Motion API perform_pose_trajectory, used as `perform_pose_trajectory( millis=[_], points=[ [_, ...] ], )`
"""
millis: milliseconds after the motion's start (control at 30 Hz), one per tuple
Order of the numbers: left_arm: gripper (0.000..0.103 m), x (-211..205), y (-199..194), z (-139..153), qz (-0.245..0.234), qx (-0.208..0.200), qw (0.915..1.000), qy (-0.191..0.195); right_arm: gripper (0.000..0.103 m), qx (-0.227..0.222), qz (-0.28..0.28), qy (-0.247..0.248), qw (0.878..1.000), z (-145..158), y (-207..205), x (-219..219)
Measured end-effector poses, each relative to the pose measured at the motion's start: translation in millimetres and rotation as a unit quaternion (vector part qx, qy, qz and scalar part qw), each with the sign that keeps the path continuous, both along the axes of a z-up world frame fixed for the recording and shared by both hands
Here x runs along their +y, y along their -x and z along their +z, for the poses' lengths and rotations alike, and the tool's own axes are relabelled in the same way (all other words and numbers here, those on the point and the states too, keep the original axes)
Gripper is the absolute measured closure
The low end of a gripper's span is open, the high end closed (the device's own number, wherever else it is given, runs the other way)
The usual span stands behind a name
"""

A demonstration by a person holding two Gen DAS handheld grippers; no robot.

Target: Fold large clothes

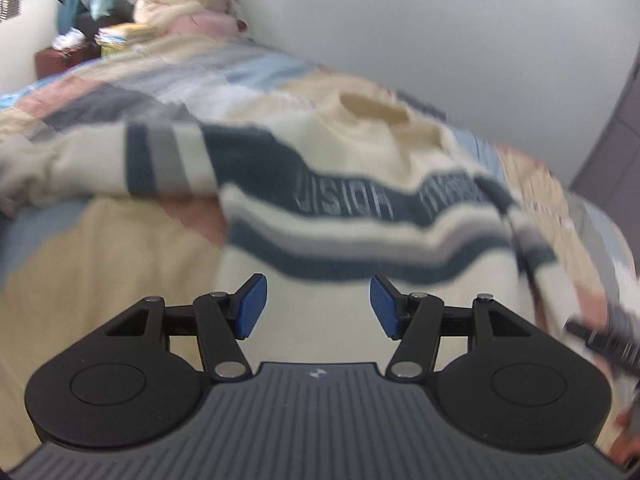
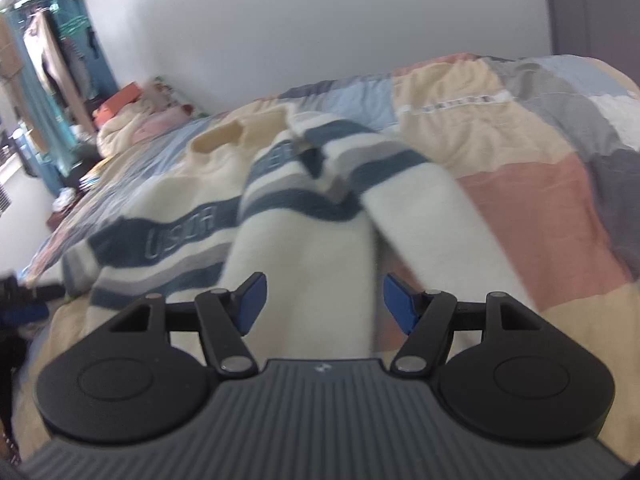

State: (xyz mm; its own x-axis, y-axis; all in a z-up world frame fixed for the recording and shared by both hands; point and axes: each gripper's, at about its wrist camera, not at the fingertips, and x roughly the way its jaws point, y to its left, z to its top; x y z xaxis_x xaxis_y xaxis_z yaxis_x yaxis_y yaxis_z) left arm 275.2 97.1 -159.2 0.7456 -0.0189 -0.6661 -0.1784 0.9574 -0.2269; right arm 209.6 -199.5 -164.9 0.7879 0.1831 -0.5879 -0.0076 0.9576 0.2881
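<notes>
A cream sweater [image 1: 320, 184] with navy and grey stripes and lettering across the chest lies on the bed, collar toward the wall. My left gripper [image 1: 318, 306] is open and empty over its lower body. One sleeve [image 1: 120, 160] stretches out to the left. In the right wrist view the sweater [image 2: 208, 216] has its right side and sleeve [image 2: 416, 208] folded over the body. My right gripper [image 2: 324, 304] is open and empty just above that folded part. The right gripper's dark body [image 1: 608, 340] shows at the left wrist view's right edge.
A patchwork quilt [image 2: 532, 200] of peach, cream, grey and blue squares covers the bed. A white wall [image 1: 440, 40] runs along the far side. Pillows and bedding [image 1: 188, 8] are piled at the bed's head. Hanging clothes [image 2: 52, 60] stand beyond.
</notes>
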Motion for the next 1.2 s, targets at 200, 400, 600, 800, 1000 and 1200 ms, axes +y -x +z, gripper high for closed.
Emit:
perform_pose_trajectory(
  millis=[200,400,600,800,1000,1200],
  points=[
    [0.040,-8.1,-8.1,-41.3,-0.035,0.024,0.9990,0.016,0.036,0.028,-0.096,0.044,0.994,-10.4,-13.6,-25.9],
    [0.040,-20.6,-8.0,-51.3,-0.065,-0.002,0.9979,-0.005,0.011,0.062,-0.177,0.072,0.980,-26.0,-22.2,-38.8],
    [0.040,-20.1,-15.4,-60.3,-0.080,-0.008,0.9968,0.003,0.011,0.103,-0.204,0.076,0.971,-45.4,-34.4,-40.4],
    [0.040,-9.6,-23.0,-67.7,-0.071,-0.001,0.9968,0.036,0.011,0.124,-0.223,0.040,0.966,-59.8,-38.7,-42.5],
    [0.040,3.1,-22.9,-66.1,-0.050,-0.004,0.9964,0.068,0.049,0.114,-0.213,0.026,0.970,-51.0,-36.8,-39.2],
    [0.040,7.3,-15.9,-58.7,-0.041,-0.015,0.9962,0.075,0.085,0.092,-0.202,0.044,0.974,-17.8,-46.3,-43.6]
  ],
)
